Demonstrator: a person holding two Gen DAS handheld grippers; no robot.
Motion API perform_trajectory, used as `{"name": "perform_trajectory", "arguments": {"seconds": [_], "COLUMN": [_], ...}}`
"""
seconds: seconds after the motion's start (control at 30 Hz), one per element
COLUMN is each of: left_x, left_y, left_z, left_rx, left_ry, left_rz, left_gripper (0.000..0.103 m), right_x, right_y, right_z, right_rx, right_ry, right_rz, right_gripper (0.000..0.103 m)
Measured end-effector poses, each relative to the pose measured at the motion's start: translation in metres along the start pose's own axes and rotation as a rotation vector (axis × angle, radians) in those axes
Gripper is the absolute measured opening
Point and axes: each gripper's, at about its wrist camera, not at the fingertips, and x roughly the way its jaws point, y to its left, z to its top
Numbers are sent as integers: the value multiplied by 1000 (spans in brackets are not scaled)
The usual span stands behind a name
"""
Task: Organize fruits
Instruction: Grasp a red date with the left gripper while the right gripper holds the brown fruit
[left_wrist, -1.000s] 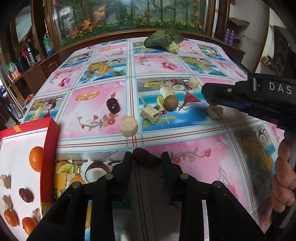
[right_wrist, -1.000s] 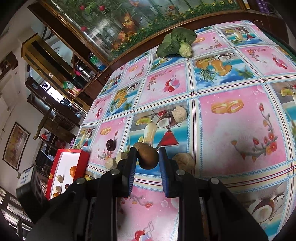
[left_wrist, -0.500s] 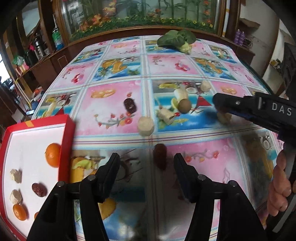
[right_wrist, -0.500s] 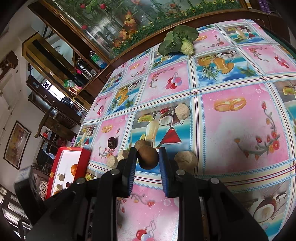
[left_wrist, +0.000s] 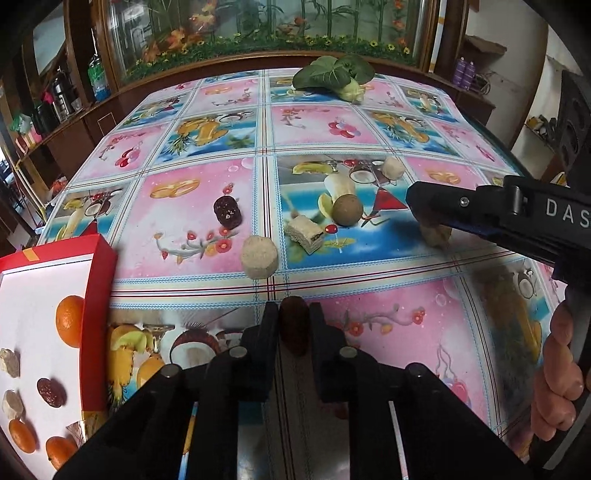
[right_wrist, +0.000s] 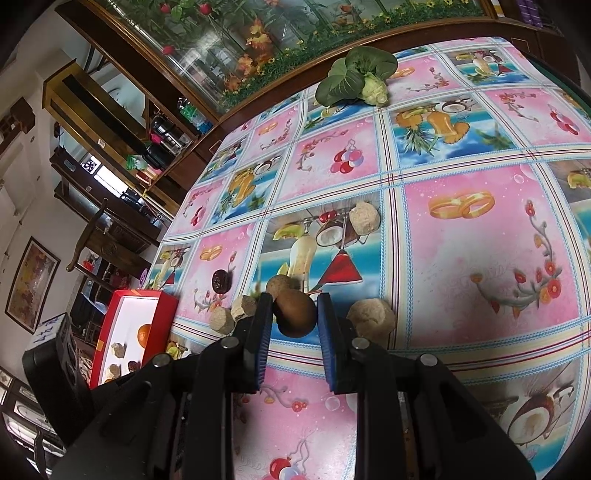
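Here we are angling both grippers steeply down over the table (left_wrist: 369, 147): the left gripper (left_wrist: 293, 325), having just closed, is pinching a dark date (left_wrist: 293, 325); the right gripper (right_wrist: 293, 314) is clamping a brown round fruit (right_wrist: 295, 314), with the red box (left_wrist: 99, 295) at left.

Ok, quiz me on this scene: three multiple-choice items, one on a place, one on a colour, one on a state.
1. The leafy vegetable lies: A in the box; B at the far edge of the table; C between gripper fingers.
2. The box wall is: A blue; B green; C red.
3. The right gripper is: A open, empty; B shut on a brown round fruit; C shut on an orange.
Key: 1 B, it lies by the far rim; 2 C, the wall shows red; 3 B, both pads press the fruit.
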Motion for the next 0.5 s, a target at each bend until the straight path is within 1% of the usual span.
{"name": "perform_trajectory", "arguments": {"seconds": [0.07, 0.23, 0.5], "left_x": [-1, -15, -62], "left_y": [1, 2, 6], "left_z": [0, 3, 15], "left_rx": [-5, -7, 17], "left_ry": [-4, -53, -206], "left_rz": [0, 29, 110], "left_gripper": [15, 15, 15], "right_x": [0, -1, -4], "right_y": [-1, 1, 3], "right_z": [0, 0, 1], "right_rx": [3, -6, -24], "right_ry": [-1, -7, -33], "right_rz": [0, 6, 17], "right_gripper": [27, 27, 27]}}
